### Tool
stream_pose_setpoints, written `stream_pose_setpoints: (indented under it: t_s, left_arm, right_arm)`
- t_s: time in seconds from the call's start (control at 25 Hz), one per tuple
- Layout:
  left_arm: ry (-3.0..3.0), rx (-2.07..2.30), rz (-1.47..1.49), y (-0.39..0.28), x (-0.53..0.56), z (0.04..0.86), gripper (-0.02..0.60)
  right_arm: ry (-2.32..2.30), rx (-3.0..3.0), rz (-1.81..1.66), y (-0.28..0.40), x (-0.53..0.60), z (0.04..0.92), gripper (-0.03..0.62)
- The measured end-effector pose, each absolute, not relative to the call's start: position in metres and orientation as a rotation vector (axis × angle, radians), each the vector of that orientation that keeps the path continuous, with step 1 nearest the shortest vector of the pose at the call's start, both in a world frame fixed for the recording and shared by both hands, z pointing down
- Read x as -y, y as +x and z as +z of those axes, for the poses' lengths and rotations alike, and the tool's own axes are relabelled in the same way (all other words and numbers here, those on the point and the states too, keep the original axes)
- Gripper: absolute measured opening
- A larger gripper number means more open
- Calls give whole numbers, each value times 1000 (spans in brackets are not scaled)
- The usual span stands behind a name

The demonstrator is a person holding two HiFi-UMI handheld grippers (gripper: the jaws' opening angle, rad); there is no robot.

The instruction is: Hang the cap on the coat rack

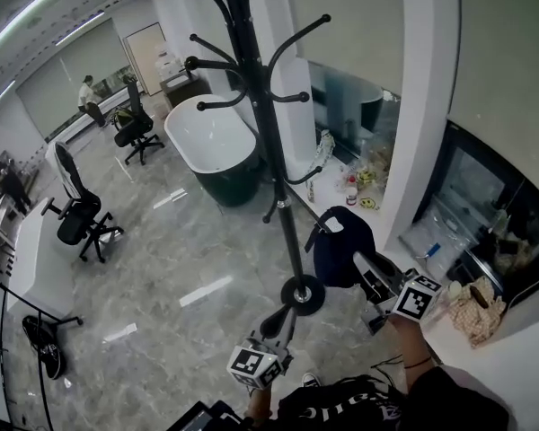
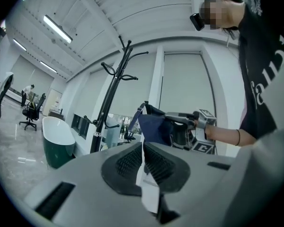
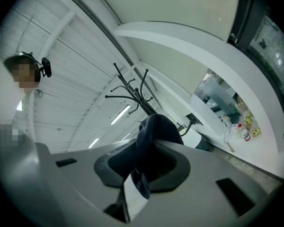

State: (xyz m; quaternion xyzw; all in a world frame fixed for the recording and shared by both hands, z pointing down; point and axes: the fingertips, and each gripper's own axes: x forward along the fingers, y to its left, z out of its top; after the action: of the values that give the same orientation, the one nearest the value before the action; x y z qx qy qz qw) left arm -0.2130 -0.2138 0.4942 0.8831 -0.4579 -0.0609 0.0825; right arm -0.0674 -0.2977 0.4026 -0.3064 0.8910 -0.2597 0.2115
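**Navy cap held low beside the rack, hook not yet reached**

Navy fabric, soft and domed, the dark baseball cap hangs pinched in the right claw, just to the right of the tall black metal coat rack. It is level with the rack's lower pole, above the round black base. The right gripper view shows a fold of the cap clamped between the ribbed pads of the right claw, with the rack's hooks ahead and higher. The left claw sits in front of the rack's base. In its own view the left claw has its pads pressed together on nothing.

I judge this to be the carry-in step: the cap is gripped and brought close, but touches no hook. The next move calls for raising the cap to one of the curved arms, perhaps the lowest ball-tipped hook on the rack's right side. The cap's hollow or back strap must then be slipped over that tip before the pinch is let go.

Room is tighter right of the rack, where a white pillar stands near. Behind the rack sits a dark green bathtub with a white inside. Left of the rack the grey marble floor lies open, so the left side gives freer swing.
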Motion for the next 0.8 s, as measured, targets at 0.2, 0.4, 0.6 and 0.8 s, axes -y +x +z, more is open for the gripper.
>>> stream_pose_setpoints:
  t_s: [0.2, 0.4, 0.6, 0.8]
  left_arm:
    - [2627, 1352, -196, -236, 219, 504, 5]
    - [2623, 1334, -197, -243, 229, 506, 5]
    - [2637, 1299, -195, -225, 248, 503, 5]
    - [2649, 1248, -173, -194, 264, 496, 5]
  right_arm:
    - [-855, -2473, -604, -73, 322, 356, 78]
    - [-844, -2471, -484, -74, 344, 309, 78]
    - [-795, -2503, -379, -71, 365, 270, 78]
    - [-743, -2528, -326, -64, 385, 239, 78]
